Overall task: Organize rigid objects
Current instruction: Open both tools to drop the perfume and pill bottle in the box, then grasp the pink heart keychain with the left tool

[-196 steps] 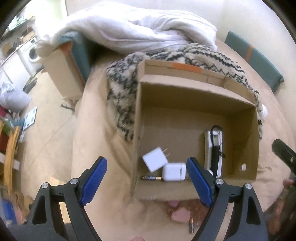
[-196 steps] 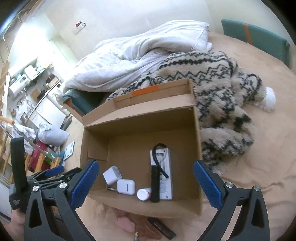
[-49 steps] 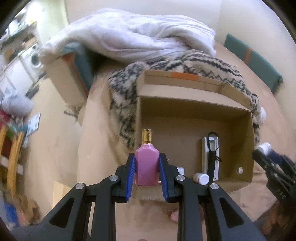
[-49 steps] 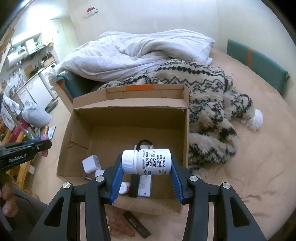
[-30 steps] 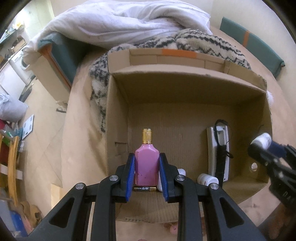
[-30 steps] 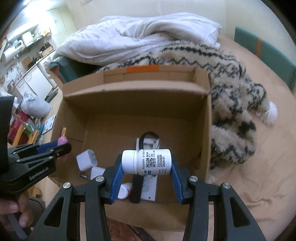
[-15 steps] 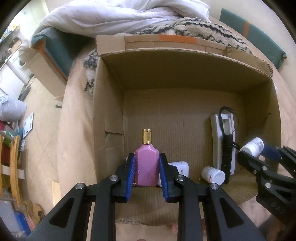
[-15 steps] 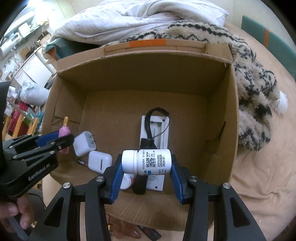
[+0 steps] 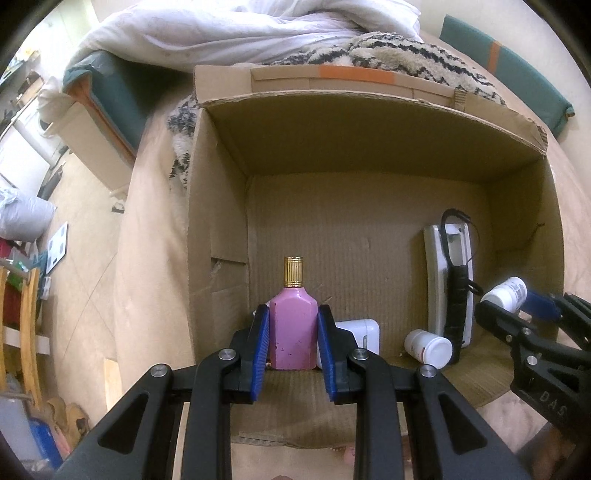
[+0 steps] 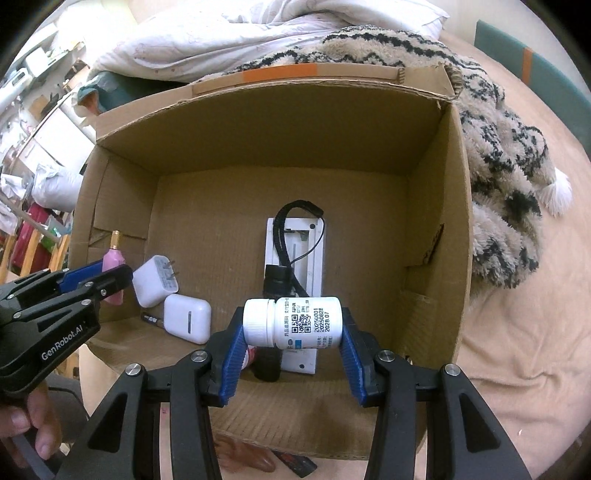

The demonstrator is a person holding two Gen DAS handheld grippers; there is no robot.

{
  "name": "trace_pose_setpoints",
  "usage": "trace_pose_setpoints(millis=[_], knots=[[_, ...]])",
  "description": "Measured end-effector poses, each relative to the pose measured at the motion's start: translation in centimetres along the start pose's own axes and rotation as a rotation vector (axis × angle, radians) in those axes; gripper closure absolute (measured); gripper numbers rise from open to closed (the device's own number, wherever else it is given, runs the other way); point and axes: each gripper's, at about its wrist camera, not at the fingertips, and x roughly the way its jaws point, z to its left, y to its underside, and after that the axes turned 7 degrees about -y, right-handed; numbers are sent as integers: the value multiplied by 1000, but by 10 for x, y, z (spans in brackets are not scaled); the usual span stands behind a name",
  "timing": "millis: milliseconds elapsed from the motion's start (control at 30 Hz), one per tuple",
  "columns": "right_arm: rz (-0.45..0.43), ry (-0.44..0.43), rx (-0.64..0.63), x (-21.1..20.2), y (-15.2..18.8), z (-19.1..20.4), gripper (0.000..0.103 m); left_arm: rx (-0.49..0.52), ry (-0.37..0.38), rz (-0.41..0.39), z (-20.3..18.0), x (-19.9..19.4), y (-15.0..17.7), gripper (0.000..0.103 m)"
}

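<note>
Open cardboard box [image 9: 218,206] sits on a tan bed surface [image 10: 517,332], filling most of both views. Box walls stand tall on all sides; far flap [image 9: 332,79] w/ orange tape is folded up at top centre of frame. A black-and-cream patterned blanket [image 10: 509,155] presses against the box's right wall in the right wrist view; white duvet [image 9: 240,29] lies beyond it at top.

Free room: centre and far half of the box floor are bare cardboard. Items crowd the near edge.

Inside the box, right wrist view: white wall plug [image 10: 155,282] at lower left, white earbud-type case [image 10: 187,323] just beside it, a small battery [image 10: 151,318] touching near the case. A white flat device [image 10: 295,280] w/ a black strap across it lies centre. In the left wrist view a small white bottle [image 9: 428,345] lies on its side just left of that device.

Left gripper [image 9: 293,345], lower centre of its view: jaws closed tight on a pink perfume bottle [image 9: 293,332] w/ gold cap, upright, over the box's near left area.

Right gripper [image 10: 291,354]: jaws part-open, clamped on a white pill bottle [image 10: 295,321] held sideways, cap to the left, over the box's near edge, above the device.

A hand [image 10: 33,424] shows at lower left, on the left gripper's handle.
</note>
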Motion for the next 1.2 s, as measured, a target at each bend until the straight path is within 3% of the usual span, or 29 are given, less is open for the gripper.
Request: trace_pose_setpoints(millis=[200,267,300,333,367,500,633,900,1033,1100,1200], knots=[[-10,-27,22,-2,-2,-3,54,-5,-1,0,1,0,0,80],[-19,-48,37,-4,-3,-5,51,-1,-12,-11,0,-3,0,72],[-27,-59,45,-5,-4,-5,49,1,-13,-15,0,-4,-1,59],[-36,-67,49,-7,-4,-5,44,2,-11,-21,0,-5,-1,52],[-48,-73,50,-9,-5,-4,38,3,0,-26,-1,-7,-1,51],[-118,-113,57,-23,-8,-4,35,12,-4,-52,-3,-14,-2,35],[-185,-140,70,-35,-11,-6,0,12,15,-90,-4,-24,-3,23],[-202,-147,89,-41,-17,-7,0,-5,14,-123,-2,-34,-6,20],[-226,-129,99,-53,-13,-7,0,-45,8,-195,10,-58,-2,20],[-232,-91,108,-61,-8,-7,0,-38,4,-205,14,-70,0,20],[-252,-100,117,-80,4,-7,0,-34,-10,-199,21,-82,5,20]])
